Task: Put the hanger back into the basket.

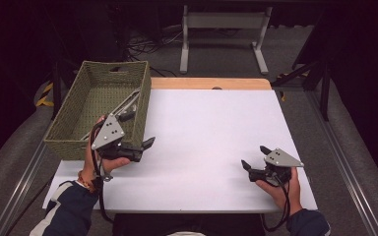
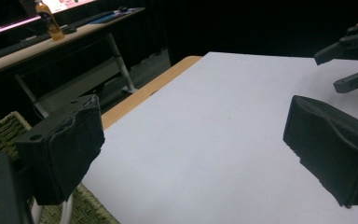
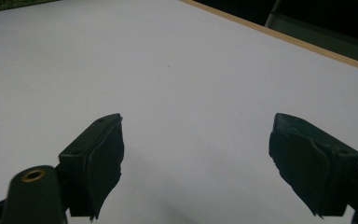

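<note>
We judge the work close to done: a long metal utensil, perhaps kitchen tongs, though the high view is too coarse to be sure, lies slanted inside the woven basket at the table's left edge, and the white table carries nothing else to be put away. What may be left is only to bring the hands back to rest.

Our left gripper hangs just beside the basket's near right corner, over the table, its jaws spread wide with nothing between them; in the left gripper view they frame bare white surface, with the basket weave at the lower left. The utensil lies just behind and left of this gripper, apart from it, on the far side of the basket wall.

Our right gripper sits well apart near the table's right front, jaws likewise spread and empty.
</note>
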`<state>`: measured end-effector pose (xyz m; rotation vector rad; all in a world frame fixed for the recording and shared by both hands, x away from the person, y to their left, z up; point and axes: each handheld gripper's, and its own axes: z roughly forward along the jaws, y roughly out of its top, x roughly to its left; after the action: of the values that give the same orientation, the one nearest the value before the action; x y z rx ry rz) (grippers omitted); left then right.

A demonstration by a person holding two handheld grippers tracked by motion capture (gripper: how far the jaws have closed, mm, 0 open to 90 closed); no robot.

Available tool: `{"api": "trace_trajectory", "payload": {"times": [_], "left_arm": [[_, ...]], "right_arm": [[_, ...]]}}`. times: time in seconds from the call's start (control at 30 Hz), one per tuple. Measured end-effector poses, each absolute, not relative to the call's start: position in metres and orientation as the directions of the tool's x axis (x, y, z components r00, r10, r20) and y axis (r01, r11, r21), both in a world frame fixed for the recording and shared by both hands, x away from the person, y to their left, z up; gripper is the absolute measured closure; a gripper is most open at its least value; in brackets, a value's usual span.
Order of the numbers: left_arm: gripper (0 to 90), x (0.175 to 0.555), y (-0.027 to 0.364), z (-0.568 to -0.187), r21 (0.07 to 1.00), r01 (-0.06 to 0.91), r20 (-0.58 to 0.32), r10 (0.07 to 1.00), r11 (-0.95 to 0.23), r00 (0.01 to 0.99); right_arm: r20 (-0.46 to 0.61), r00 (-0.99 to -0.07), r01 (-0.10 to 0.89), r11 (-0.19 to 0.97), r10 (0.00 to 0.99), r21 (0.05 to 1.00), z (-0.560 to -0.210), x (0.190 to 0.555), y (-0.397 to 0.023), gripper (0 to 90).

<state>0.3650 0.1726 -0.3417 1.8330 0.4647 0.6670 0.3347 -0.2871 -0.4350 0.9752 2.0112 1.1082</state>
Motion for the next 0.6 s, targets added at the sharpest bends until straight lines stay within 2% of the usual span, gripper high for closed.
{"api": "trace_trajectory", "payload": {"times": [0.23, 0.6], "left_arm": [[7.4, 0.352, 0.169, -0.36, 0.923, -0.002, 0.238, 0.567, -0.385, 0.789], [7.8, 0.343, 0.175, -0.384, 0.914, 0.017, 0.238, 0.572, -0.404, 0.785]], "right_arm": [[-0.19, -0.536, 0.268, 0.379, 0.822, 0.886, -0.431, 0.329, -0.279, 17.5], [-0.216, -0.558, 0.233, 0.401, 0.801, 0.886, -0.428, 0.324, -0.266, 15.8]]}}
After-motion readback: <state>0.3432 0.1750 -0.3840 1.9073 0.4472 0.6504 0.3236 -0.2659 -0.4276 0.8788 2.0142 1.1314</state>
